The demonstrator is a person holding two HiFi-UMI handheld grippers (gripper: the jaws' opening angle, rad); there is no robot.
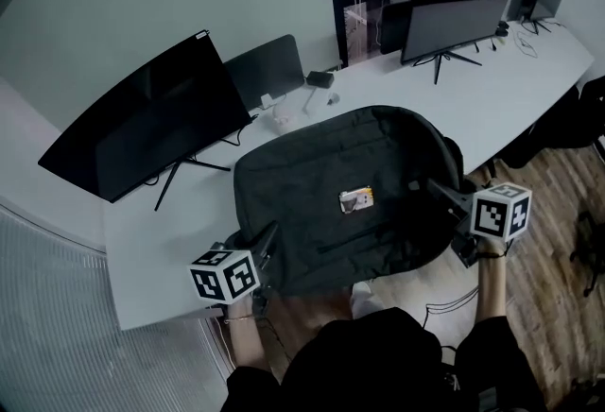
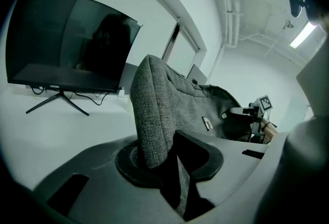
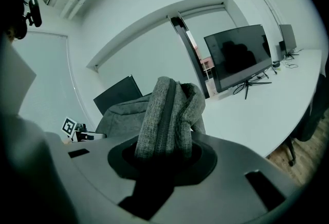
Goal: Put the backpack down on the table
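Currently we hold the backpack (image 1: 340, 202) by two pinched folds of its grey fabric: the left claw (image 1: 267, 236) is clenched on one side, the right claw (image 1: 437, 186) on the opposite side; the bag sits over the near edge of the surface (image 1: 539, 70), partly past it. Released here, we judge it could tip off toward the floor; a thin fold could slide out of either grip; pushed too far in, it may knock the small white items (image 1: 284, 117) or the monitor (image 1: 142, 131).
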